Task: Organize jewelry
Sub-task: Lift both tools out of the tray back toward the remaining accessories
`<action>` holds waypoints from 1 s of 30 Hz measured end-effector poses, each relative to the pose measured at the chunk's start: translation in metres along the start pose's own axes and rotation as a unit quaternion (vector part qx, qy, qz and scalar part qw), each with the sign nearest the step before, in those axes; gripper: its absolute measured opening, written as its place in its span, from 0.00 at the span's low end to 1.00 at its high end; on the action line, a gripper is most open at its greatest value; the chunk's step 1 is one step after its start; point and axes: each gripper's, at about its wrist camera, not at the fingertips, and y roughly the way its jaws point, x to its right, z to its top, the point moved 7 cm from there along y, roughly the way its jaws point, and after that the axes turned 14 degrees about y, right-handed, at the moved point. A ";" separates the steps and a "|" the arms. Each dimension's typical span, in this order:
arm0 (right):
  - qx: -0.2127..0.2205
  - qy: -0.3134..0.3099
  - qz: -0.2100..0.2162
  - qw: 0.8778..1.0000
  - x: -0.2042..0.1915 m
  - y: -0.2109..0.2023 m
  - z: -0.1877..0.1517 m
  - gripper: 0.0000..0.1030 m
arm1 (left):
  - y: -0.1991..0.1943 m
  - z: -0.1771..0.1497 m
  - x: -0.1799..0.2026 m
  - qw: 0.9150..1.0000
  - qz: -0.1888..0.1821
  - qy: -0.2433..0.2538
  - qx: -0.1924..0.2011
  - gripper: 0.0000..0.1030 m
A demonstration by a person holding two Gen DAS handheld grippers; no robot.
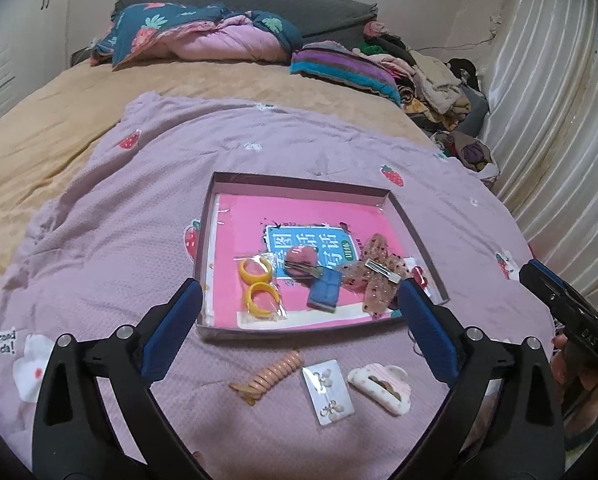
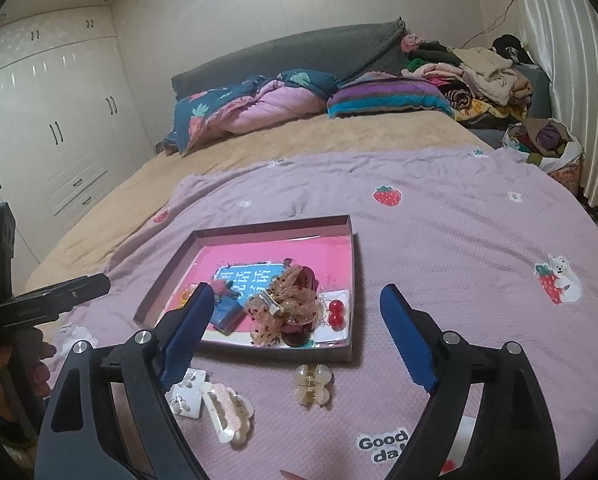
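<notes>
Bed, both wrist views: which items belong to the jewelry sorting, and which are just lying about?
Belongs to the job:
shallow box
yellow rings in a bag
mesh bow clip
blue case
red cherry clip
coil hair tie
earring card
pink claw clip
beige claw clip

Just lying about:
folded quilt
striped pillow
clothes pile
wardrobe

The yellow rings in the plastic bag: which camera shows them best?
The left wrist view. There the yellow rings lie fully visible in the tray. In the right wrist view, the right claw hides them almost entirely.
</notes>
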 end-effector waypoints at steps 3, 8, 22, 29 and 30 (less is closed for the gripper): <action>0.002 -0.004 0.004 1.000 -0.004 -0.006 -0.001 0.82 | -0.006 -0.001 0.002 1.000 0.001 0.003 0.004 0.91; 0.005 -0.013 0.011 1.000 -0.012 -0.016 -0.007 0.82 | -0.015 -0.006 0.003 1.000 0.010 0.005 0.009 0.91; -0.017 -0.037 0.022 0.999 -0.030 -0.023 -0.034 0.83 | -0.032 -0.032 -0.010 0.999 0.038 0.001 0.013 0.91; -0.035 -0.050 0.022 0.998 -0.036 -0.018 -0.052 0.83 | -0.030 -0.052 -0.010 0.999 0.048 0.015 -0.002 0.91; -0.037 -0.052 0.021 0.998 -0.037 -0.018 -0.054 0.83 | -0.030 -0.055 -0.010 0.999 0.047 0.017 -0.004 0.91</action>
